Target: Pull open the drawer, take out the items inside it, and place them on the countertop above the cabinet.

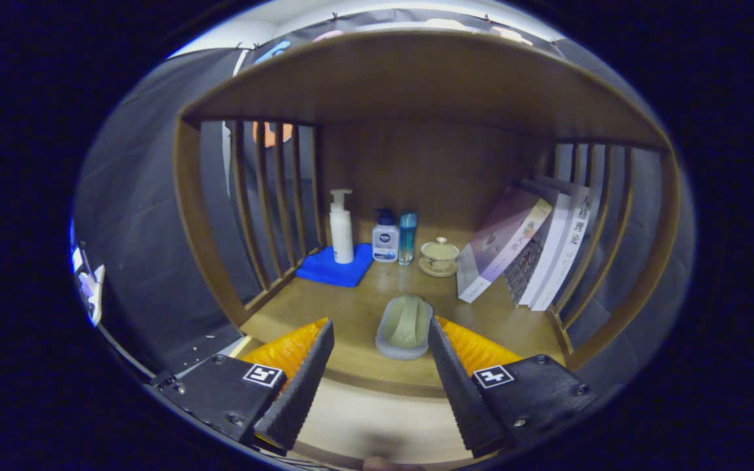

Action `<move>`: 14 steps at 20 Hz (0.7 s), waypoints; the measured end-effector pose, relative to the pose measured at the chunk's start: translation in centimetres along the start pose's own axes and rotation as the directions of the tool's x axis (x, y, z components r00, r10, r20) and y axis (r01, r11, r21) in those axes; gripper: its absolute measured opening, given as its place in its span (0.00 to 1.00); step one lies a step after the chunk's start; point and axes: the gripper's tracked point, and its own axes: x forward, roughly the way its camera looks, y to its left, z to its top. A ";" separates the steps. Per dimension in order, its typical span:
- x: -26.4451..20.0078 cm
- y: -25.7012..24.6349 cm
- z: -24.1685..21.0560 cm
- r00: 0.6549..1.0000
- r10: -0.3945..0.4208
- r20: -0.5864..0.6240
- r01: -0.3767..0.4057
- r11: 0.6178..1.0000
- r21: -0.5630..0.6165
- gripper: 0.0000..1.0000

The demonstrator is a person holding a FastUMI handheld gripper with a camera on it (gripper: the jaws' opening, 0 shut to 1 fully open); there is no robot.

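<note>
My gripper [380, 337] is open, its two fingers spread wide with nothing pressed between them. Just ahead of the fingertips, nearer the right finger, a pale green soap in a grey dish [406, 325] lies on the wooden countertop [344, 307]. The dish rests flat near the countertop's front edge and is free of both fingers. Below the fingers a lighter wooden surface [377, 412] shows, which may be the cabinet's front or drawer; I cannot tell which.
At the back stand a white pump bottle [341, 226] on a blue cloth [336, 267], a small white bottle [385, 239], a blue bottle [407, 237] and a lidded cup on a saucer [439, 256]. Leaning books [527, 252] fill the right. Slatted sides and a shelf overhead enclose the space.
</note>
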 end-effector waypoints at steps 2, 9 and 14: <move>-2.4 -0.1 -0.2 0.999 0.001 0.048 -0.001 1.000 0.002 0.94; -8.9 1.1 -2.2 0.972 0.010 0.236 -0.001 0.999 -0.041 1.00; -10.2 1.9 -5.9 0.955 -0.018 0.297 0.040 0.997 -0.071 1.00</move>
